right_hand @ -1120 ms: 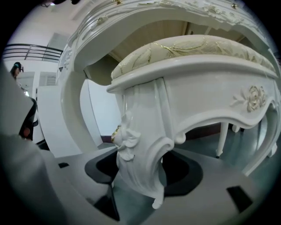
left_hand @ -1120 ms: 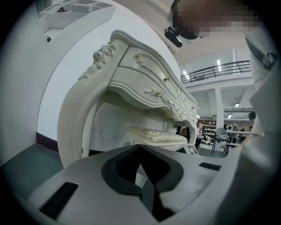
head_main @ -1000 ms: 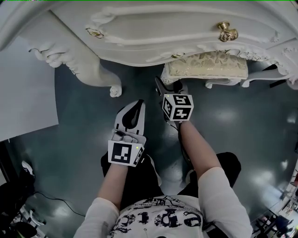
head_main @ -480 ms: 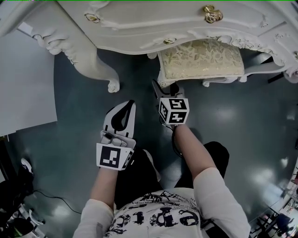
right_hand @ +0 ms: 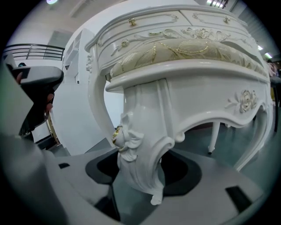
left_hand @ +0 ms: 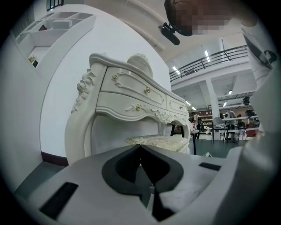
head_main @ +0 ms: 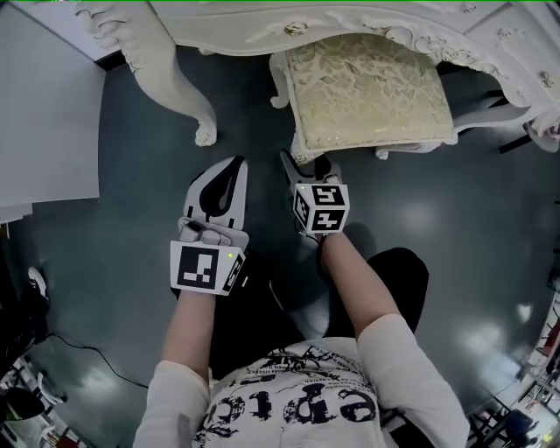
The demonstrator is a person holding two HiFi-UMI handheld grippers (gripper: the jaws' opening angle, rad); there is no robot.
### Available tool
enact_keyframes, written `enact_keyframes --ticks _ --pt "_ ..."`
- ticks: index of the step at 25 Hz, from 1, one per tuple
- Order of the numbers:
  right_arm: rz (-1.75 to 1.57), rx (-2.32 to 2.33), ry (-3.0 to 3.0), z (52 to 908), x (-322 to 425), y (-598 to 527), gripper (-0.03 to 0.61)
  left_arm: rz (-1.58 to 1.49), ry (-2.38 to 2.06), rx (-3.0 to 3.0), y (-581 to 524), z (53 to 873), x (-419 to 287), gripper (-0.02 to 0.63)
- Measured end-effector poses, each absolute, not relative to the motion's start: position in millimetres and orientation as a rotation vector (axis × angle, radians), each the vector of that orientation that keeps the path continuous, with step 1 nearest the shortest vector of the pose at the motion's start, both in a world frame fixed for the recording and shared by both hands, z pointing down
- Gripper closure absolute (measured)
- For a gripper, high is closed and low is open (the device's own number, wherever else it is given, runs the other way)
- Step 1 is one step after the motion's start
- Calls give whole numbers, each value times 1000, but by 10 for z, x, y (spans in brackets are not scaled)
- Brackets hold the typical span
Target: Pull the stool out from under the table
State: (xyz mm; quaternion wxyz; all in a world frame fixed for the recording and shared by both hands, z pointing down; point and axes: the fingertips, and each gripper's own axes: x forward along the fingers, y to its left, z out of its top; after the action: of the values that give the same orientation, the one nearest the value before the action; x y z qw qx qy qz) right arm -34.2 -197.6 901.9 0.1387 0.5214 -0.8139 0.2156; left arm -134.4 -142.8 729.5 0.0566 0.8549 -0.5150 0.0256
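Seen from above, a cream carved stool with a patterned cushion sits at 12 o'clock. Most of its seat is out in the open over the dark floor. Only its far edge lies at or under the carved front of the white table, which runs along the top rim. The right gripper is at the stool's near-left corner, its jaws clenched around the stool's curved front leg. The right gripper view shows that glossy leg filling the gap between the jaws. The left gripper is at 9 o'clock from the right one and apart from the stool. It holds nothing, and its jaws are pressed together at the tips. The pull looks under way and well along. The next move likely calls for drawing the leg toward 6 o'clock. A firm hold seems needed, since the leg looks smooth and tapered, and a low, level drag should let the other feet slide rather than catch. The table leg at 10 o'clock should be kept clear. No brand or label shows. Each gripper's cube carries black-and-white square markers, not words. The person's shirt bears large black lettering, upside down and cut off, which cannot be read with confidence.
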Motion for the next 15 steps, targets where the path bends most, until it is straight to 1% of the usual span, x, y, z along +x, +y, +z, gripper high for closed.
enact_keyframes --ticks 9,15 --pt "630 1431 -2352 9016 -173 -1446 288 165 -1760 2503 -1100 7092 -1375 597" --pt "638 1412 -2363 8994 -109 -1157 291 172 -1776 2526 -937 6859 -1231 597"
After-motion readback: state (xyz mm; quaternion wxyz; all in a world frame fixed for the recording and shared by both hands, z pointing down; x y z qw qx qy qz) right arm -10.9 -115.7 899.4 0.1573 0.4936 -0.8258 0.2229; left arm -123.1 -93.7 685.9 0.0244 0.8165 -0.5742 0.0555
